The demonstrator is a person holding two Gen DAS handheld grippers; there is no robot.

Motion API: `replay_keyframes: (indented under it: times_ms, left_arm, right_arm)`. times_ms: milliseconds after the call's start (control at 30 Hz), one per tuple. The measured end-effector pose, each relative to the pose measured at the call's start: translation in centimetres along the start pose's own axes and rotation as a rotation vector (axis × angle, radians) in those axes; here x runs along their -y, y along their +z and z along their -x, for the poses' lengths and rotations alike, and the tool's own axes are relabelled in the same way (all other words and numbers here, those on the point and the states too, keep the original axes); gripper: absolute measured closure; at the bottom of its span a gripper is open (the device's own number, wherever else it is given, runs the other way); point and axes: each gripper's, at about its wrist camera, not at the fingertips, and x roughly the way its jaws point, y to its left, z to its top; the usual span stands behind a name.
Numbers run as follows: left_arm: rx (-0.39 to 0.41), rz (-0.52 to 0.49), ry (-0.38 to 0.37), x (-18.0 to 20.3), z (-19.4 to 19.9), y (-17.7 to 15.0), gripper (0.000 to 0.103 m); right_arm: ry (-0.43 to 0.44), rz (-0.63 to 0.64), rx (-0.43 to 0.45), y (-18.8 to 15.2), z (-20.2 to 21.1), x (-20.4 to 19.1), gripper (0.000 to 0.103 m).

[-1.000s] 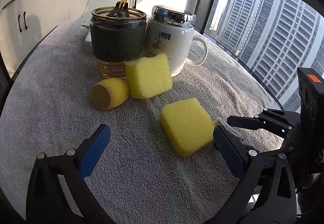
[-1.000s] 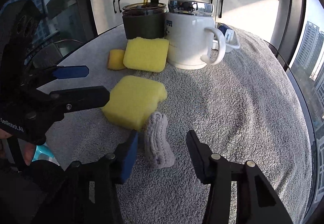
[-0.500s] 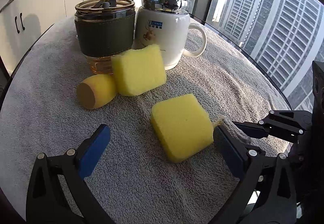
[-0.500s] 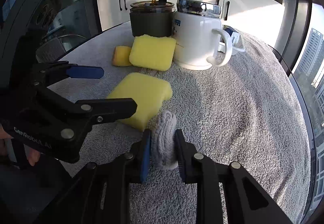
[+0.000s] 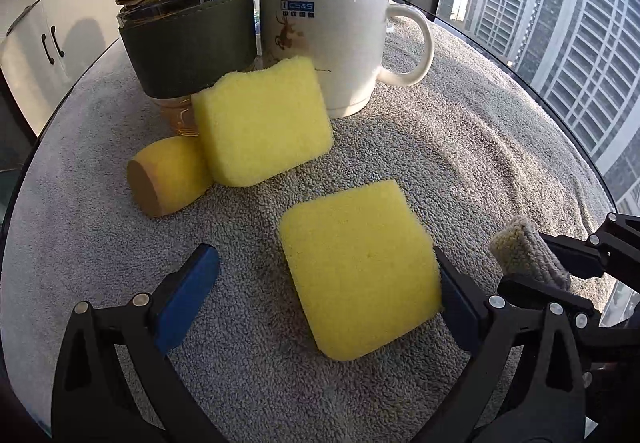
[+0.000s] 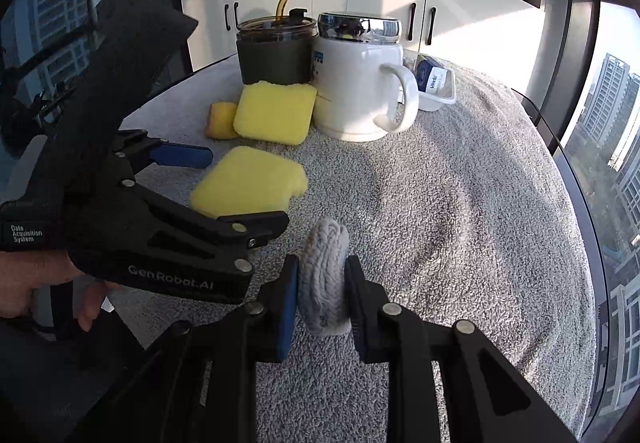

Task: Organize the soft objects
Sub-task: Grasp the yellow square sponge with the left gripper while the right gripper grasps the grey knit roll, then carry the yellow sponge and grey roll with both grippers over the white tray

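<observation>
A yellow sponge (image 5: 360,271) lies flat on the grey towel (image 5: 460,147); my left gripper (image 5: 320,291) is open around it, its right pad touching the sponge's side. It also shows in the right wrist view (image 6: 248,183). My right gripper (image 6: 322,295) is shut on a rolled grey knitted cloth (image 6: 324,283), held just above the towel; the cloth shows in the left wrist view (image 5: 524,255). A second yellow sponge (image 5: 264,123) leans against the cups. A yellow-orange rounded soft piece (image 5: 168,175) lies beside it.
A dark-sleeved glass tumbler with a straw (image 5: 188,43) and a white mug with a chrome lid (image 5: 324,39) stand at the back. A small white tray with a blue packet (image 6: 436,83) sits behind the mug. The round table edge (image 5: 560,115) borders a window.
My right gripper closed on the grey cloth and lifted it slightly. My left gripper moved forward around the near sponge, closer to the cups.
</observation>
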Motion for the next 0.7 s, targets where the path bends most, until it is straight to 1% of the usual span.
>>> replay_keyframes:
  times_ms: [33, 67, 100, 167, 300, 367, 433, 600, 700]
  left_arm:
    - [0.01, 0.0, -0.001, -0.1, 0.5, -0.1, 0.017]
    - [0.018, 0.001, -0.024, -0.2, 0.8, 0.0, 0.038]
    - [0.022, 0.0, -0.026, -0.1, 1.1, 0.0, 0.043]
    - [0.039, -0.007, -0.029, -0.2, 1.8, -0.3, 0.046]
    - [0.067, 0.004, -0.06, -1.0, 3.3, -0.5, 0.051]
    - [0.096, -0.014, -0.05, -1.1, 4.5, -0.6, 0.051]
    - [0.109, -0.022, -0.052, -1.3, 5.4, -0.9, 0.051]
    - [0.101, 0.001, -0.08, -3.0, 6.6, -1.7, 0.051]
    - [0.098, 0.025, -0.08, -4.5, 7.0, -1.7, 0.051]
  right_arm:
    - [0.003, -0.002, 0.003, 0.0, 0.0, 0.1, 0.078]
    - [0.005, -0.007, 0.007, 0.0, 0.0, 0.2, 0.078]
    - [0.008, -0.011, 0.008, 0.0, 0.0, 0.3, 0.078]
    - [0.008, -0.014, 0.014, 0.0, 0.1, 0.4, 0.078]
    - [0.01, -0.02, 0.024, 0.1, 0.4, 0.2, 0.078]
    - [0.008, -0.017, 0.027, 0.2, 0.4, 0.0, 0.078]
    - [0.006, -0.014, 0.03, 0.4, 0.6, -0.3, 0.078]
    - [-0.003, 0.01, 0.021, 1.1, 0.7, -1.1, 0.078]
    - [-0.007, 0.018, 0.018, 1.5, 1.0, -1.4, 0.078]
